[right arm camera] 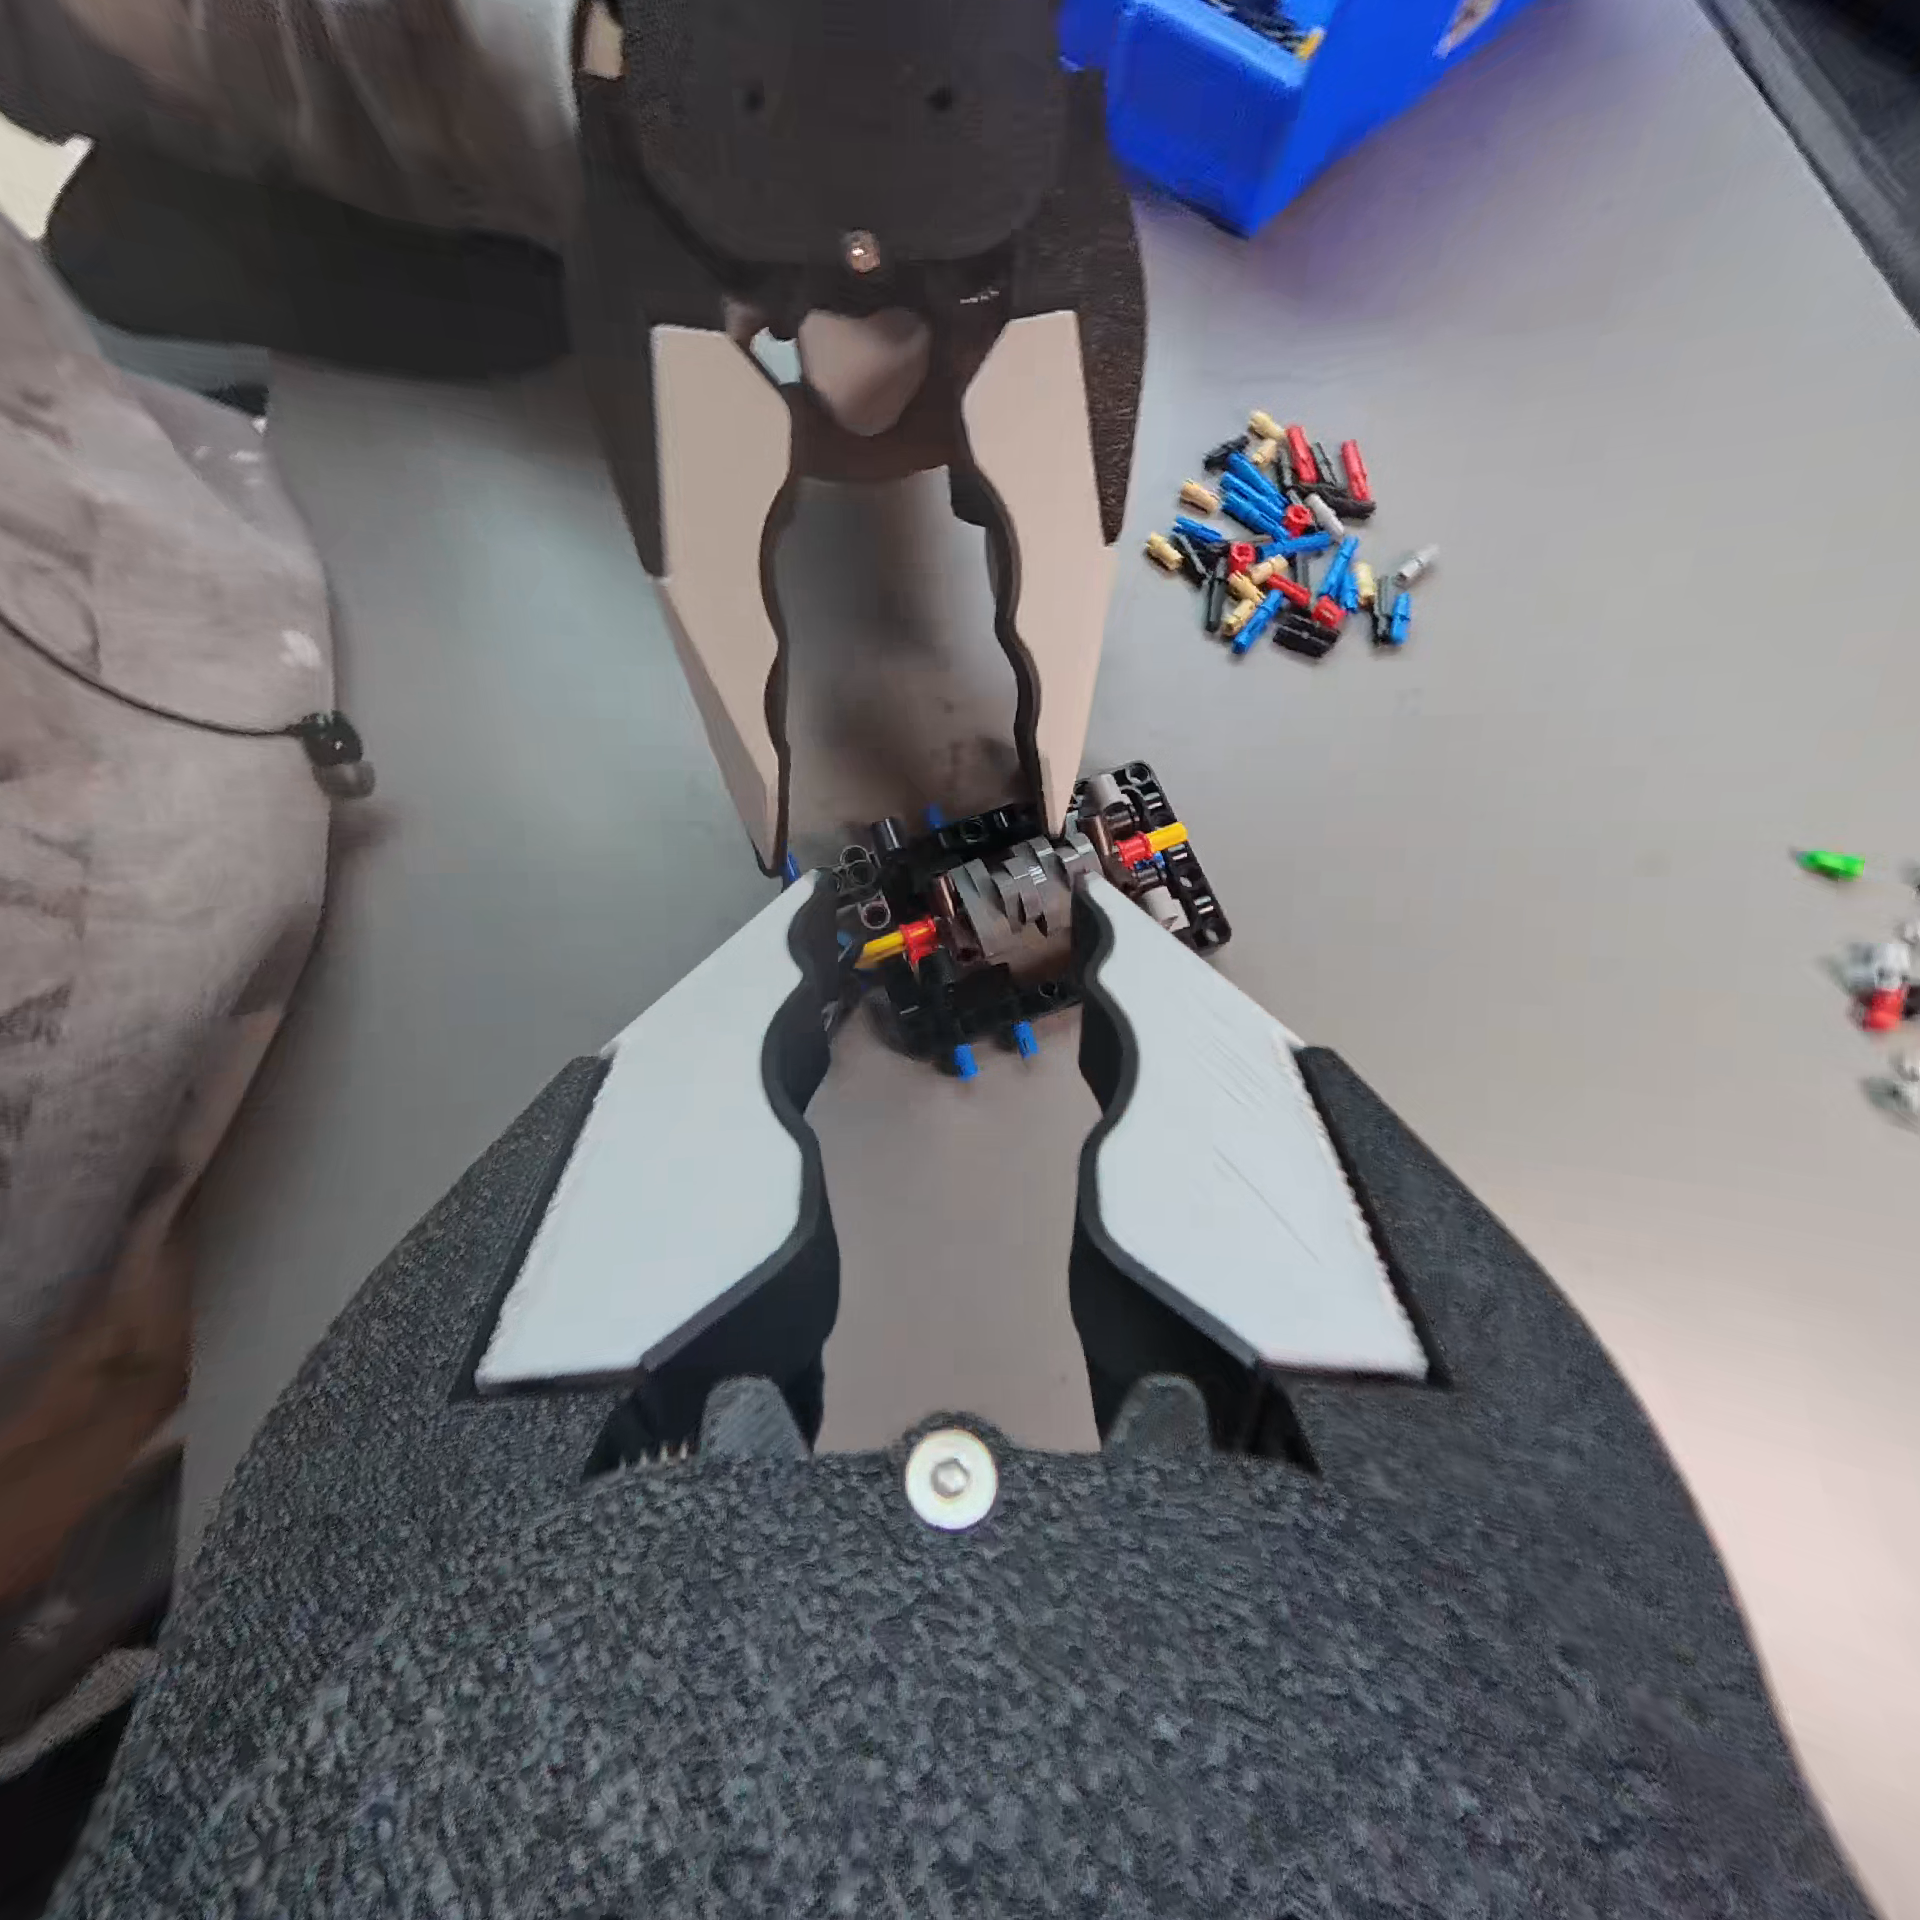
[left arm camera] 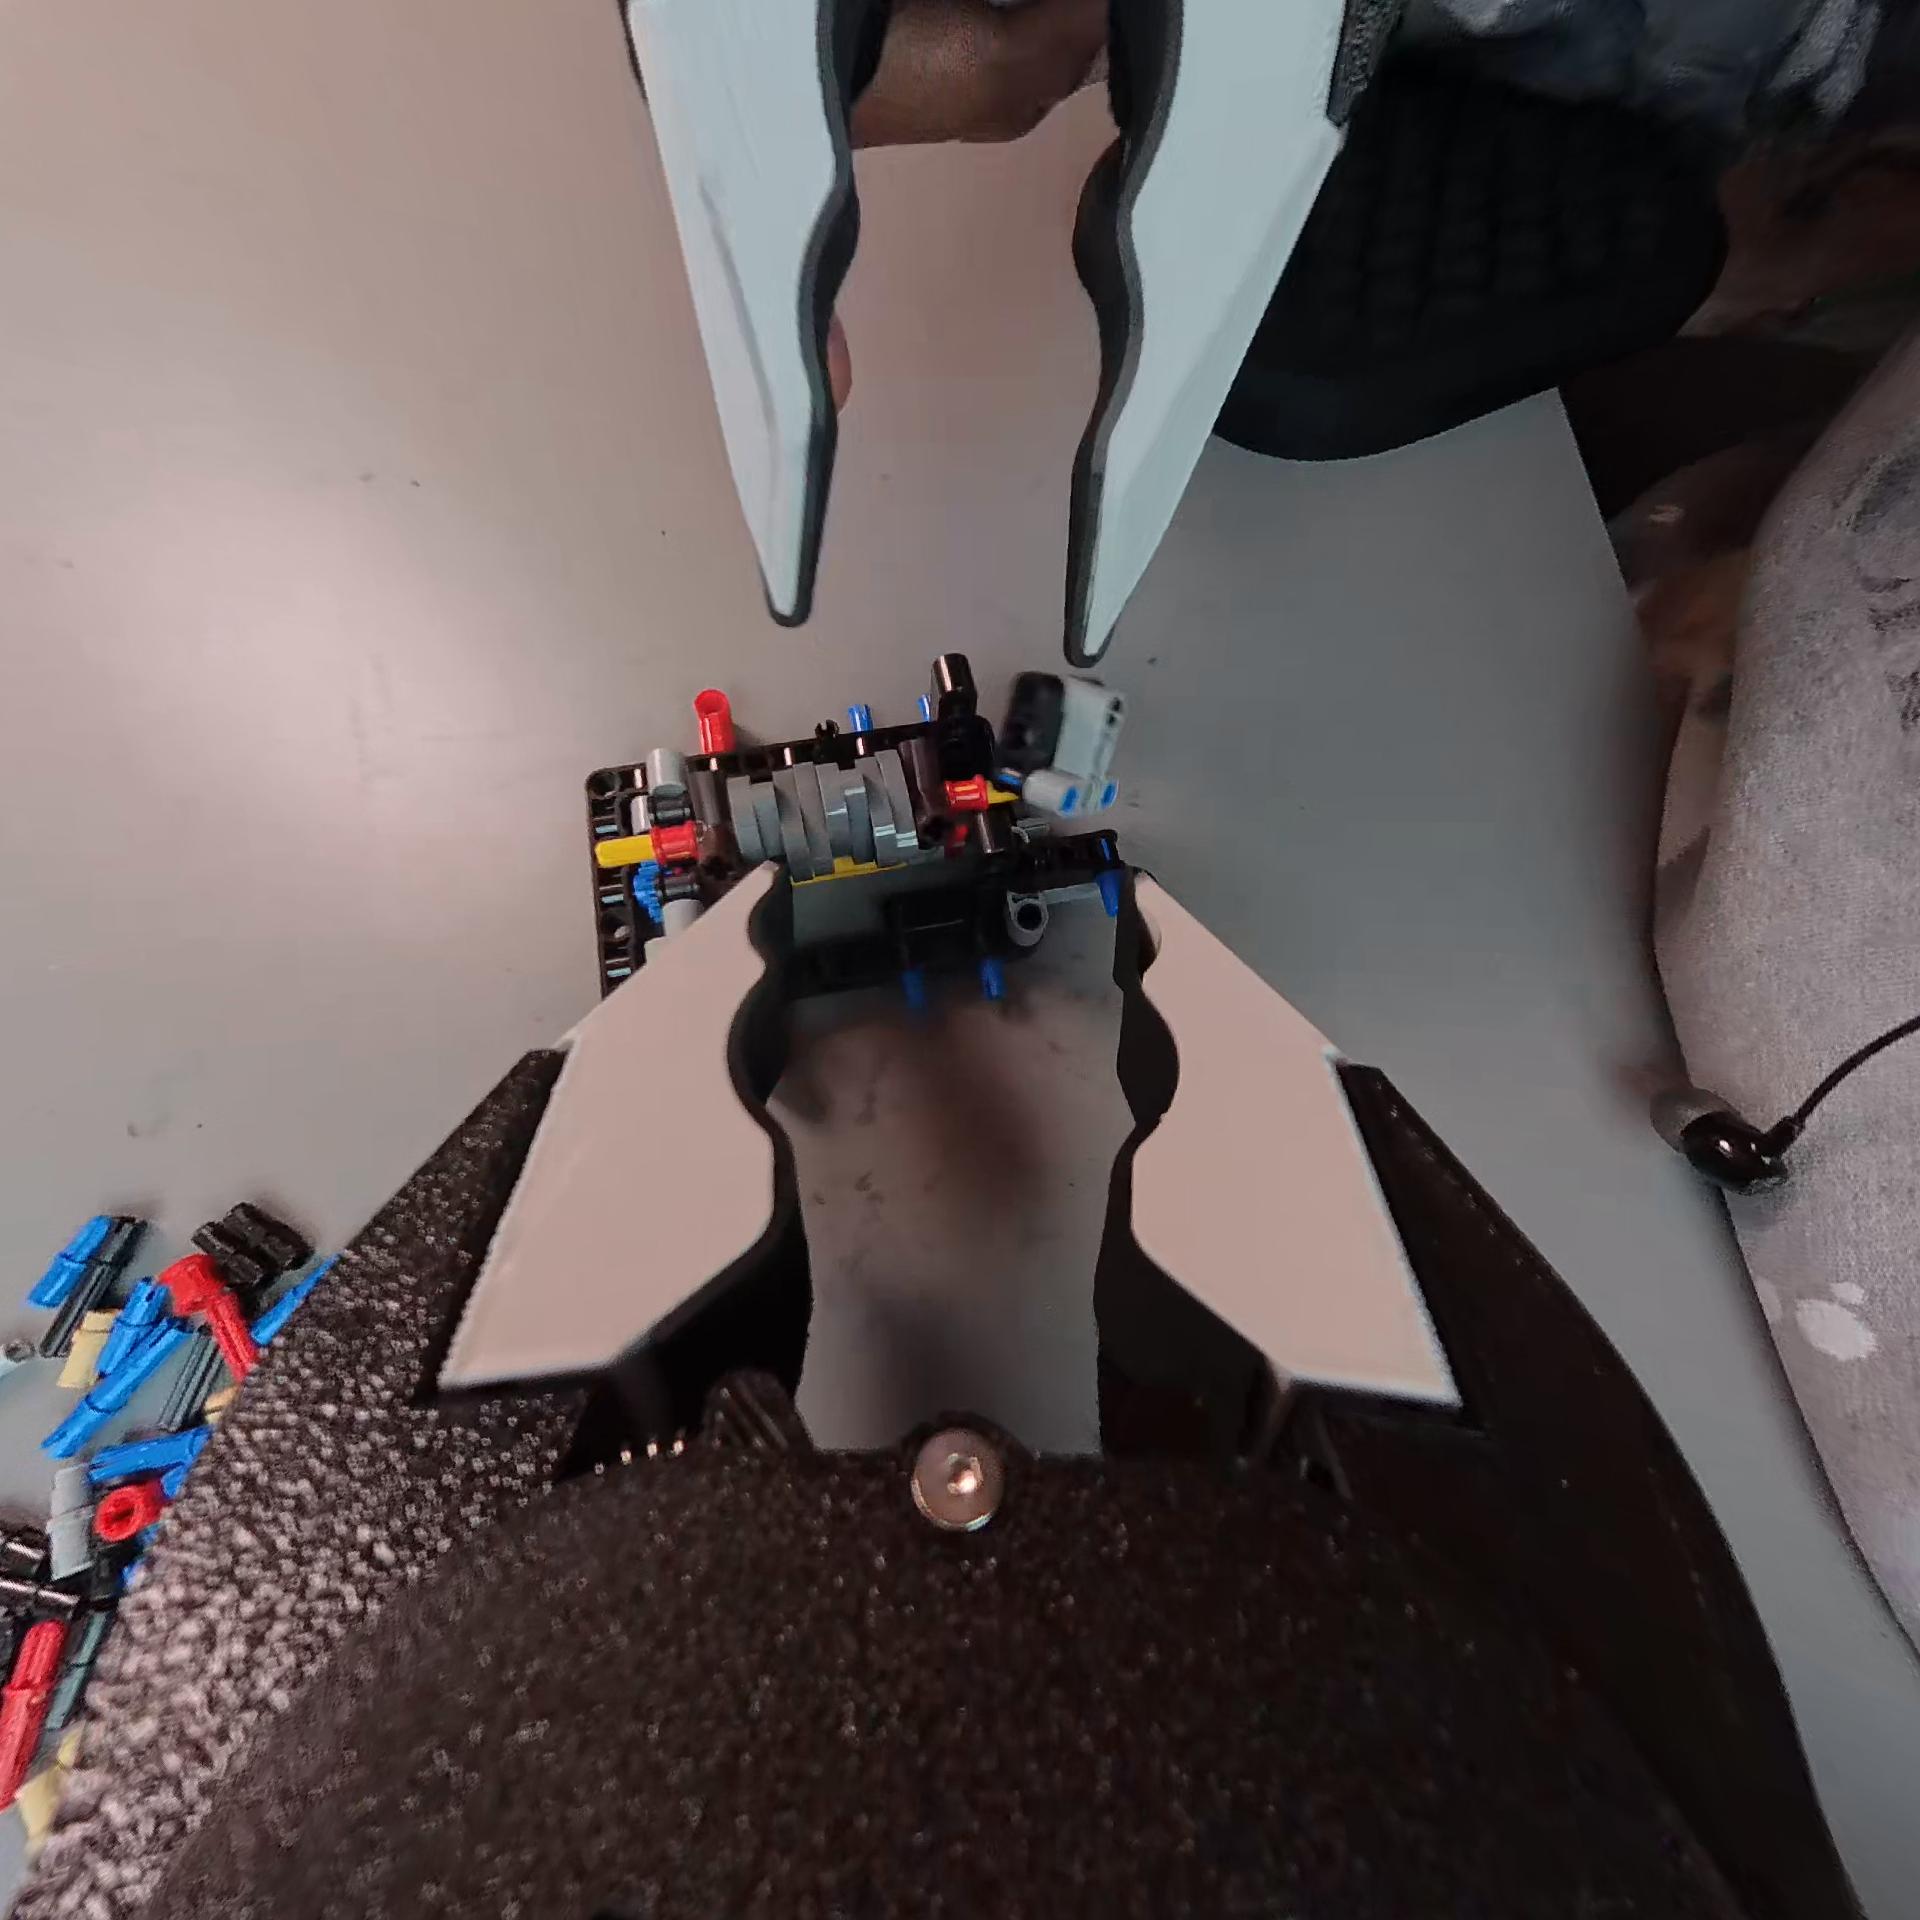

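Note:
A small assembly (left arm camera: 831,821) of black beams, grey gear-like pieces, a yellow axle and red and blue pins sits on the grey table (left arm camera: 312,520). My left gripper (left arm camera: 951,883) is open, and its fingertips straddle the near side of the assembly. My right gripper (left arm camera: 935,634) comes in from the far side, open, with its tips just short of the assembly. In the right wrist view my right gripper (right arm camera: 948,883) flanks the grey middle of the assembly (right arm camera: 997,914), facing the left gripper (right arm camera: 914,842). Neither gripper holds anything that I can see.
A pile of loose blue, red, black and tan pins (right arm camera: 1288,540) lies beside the grippers and also shows in the left wrist view (left arm camera: 114,1371). A blue bin (right arm camera: 1247,114) stands farther off. A green piece (right arm camera: 1829,862) and small grey-red parts (right arm camera: 1881,977) lie nearby. A person's grey garment (left arm camera: 1787,935) lines the table edge. Tip to tip, the grippers are about 5 cm apart. The green piece (right arm camera: 1829,862) is about 25 cm from both grippers' fingertips.

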{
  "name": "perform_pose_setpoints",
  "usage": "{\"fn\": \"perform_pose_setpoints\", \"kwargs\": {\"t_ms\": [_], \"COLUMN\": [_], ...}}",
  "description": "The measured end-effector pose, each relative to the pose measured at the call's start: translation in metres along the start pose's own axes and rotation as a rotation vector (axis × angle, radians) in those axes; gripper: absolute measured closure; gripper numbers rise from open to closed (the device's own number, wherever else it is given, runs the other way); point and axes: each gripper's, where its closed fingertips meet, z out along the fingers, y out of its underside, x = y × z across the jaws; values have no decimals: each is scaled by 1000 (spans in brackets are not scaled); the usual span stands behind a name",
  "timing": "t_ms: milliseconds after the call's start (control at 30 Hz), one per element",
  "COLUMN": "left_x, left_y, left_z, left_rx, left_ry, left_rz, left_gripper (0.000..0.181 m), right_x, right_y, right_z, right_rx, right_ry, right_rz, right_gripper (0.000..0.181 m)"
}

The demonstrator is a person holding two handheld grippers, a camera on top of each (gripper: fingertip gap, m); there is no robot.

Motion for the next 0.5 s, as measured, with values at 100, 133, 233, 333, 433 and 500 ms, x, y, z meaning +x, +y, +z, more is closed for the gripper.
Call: {"fn": "perform_pose_setpoints", "kwargs": {"t_ms": [100,133,233,333,433,500], "left_x": [-1,-2,-6,-14,-21,-24], "left_y": [-1,-1,-4,-6,-2,1], "left_z": [1,0,-11,-24,-31,-34], "left_rx": [-1,-1,30,71,91,92], "left_ry": [-36,-45,-63,-89,-119,-134], "left_rz": [-38,-42,-56,-105,-133,-142], "left_gripper": [120,120,121,125,126,126], "right_x": [3,0,-6,-8,-1,7], "right_y": [7,12,22,24,20,12], "right_z": [5,8,16,25,21,10], "right_rx": [-34,-45,-63,-21,14,51], "right_ry": [139,173,271,293,307,333], "right_rz": [229,288,390,441,452,451], "right_gripper": [129,126,118,122,122,125]}}
